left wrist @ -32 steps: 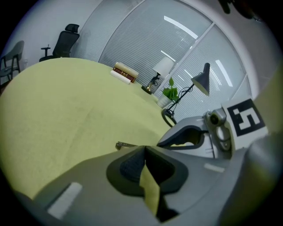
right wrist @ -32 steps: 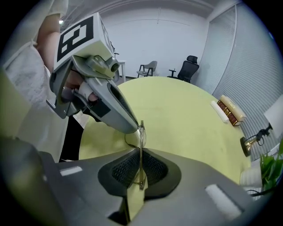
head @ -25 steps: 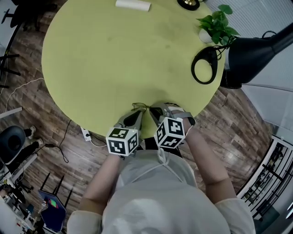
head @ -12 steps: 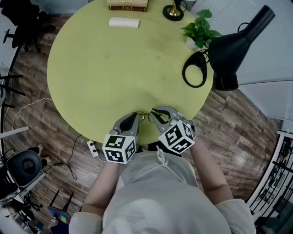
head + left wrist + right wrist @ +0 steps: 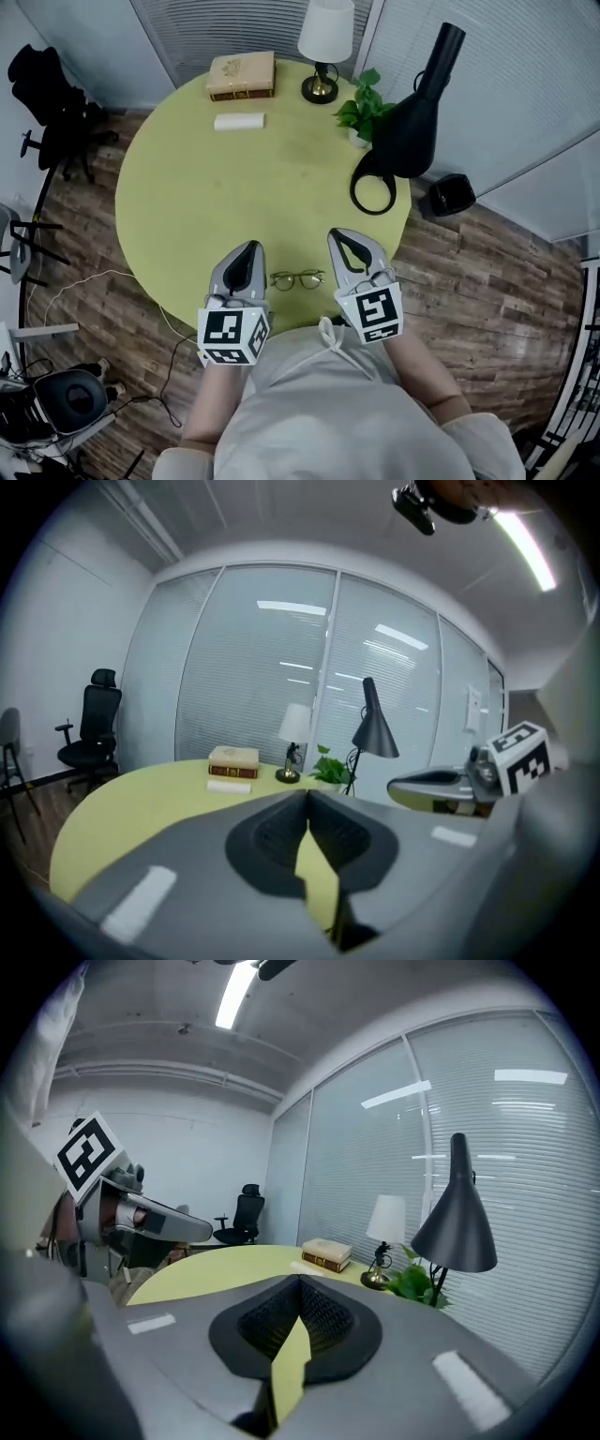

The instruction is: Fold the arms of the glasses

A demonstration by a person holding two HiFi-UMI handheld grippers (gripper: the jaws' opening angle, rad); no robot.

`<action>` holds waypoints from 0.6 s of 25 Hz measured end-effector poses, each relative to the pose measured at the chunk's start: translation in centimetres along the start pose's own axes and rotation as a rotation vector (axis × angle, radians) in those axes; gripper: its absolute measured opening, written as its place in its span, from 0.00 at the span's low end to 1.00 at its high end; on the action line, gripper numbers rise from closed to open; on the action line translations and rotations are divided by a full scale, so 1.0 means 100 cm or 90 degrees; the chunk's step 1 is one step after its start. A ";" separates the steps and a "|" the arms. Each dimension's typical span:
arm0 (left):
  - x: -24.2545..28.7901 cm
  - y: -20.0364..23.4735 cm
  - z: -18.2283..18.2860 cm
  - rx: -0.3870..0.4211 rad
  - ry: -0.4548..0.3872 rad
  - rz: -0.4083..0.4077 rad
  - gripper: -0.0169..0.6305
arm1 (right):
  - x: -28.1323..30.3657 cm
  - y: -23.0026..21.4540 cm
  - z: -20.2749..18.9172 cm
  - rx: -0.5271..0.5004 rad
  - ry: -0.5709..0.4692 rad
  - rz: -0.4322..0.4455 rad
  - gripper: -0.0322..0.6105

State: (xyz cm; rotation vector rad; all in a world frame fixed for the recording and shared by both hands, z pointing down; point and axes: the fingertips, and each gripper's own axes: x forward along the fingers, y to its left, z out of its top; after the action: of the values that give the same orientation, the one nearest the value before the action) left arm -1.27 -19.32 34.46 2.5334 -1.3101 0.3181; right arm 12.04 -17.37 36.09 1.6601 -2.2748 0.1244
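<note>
Head view, lower centre: spot the thin wire-rimmed, round-lens glasses (image 5: pixel 297 279) lying flat on the round yellow-green tabletop (image 5: pixel 234 178), close to its near edge, between both tools and touching neither. Check the left tool (image 5: pixel 249 249) at lower left: pressed shut tip to tip, gripping nothing, confirmed in the left gripper view by just a wedge of tabletop behind the closed pads. Same story for the right tool (image 5: pixel 339 236) at lower right: fully closed, empty.

For a clean fold, probably best to steady the front of the frame near one hinge with one tool, nudge the far end of an arm inward with the other, then repeat on the second side. Keep off the lenses and go light, with wire this fine likely to bend or skate across a smooth surface.

Arms open or already folded? Impossible to call from up here, too thin to make out. No sight of the glasses in either gripper view, both aimed across the tabletop toward the window blinds.
</note>
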 end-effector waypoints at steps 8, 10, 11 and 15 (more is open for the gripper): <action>0.003 -0.010 0.016 0.026 -0.022 -0.005 0.04 | -0.013 -0.007 0.013 0.023 -0.011 0.001 0.05; 0.005 -0.012 0.015 0.031 -0.022 -0.005 0.04 | -0.013 -0.005 0.013 0.021 -0.011 0.011 0.05; 0.005 -0.012 0.015 0.033 -0.022 -0.004 0.04 | -0.012 -0.004 0.014 0.023 -0.010 0.016 0.05; 0.007 -0.013 0.015 0.034 -0.022 -0.003 0.04 | -0.012 -0.001 0.015 0.045 -0.003 0.027 0.05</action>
State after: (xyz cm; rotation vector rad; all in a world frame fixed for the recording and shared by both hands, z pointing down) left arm 0.27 -19.61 33.08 2.5960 -1.3249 0.3140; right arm 12.20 -16.72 34.30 1.6492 -2.3350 0.2117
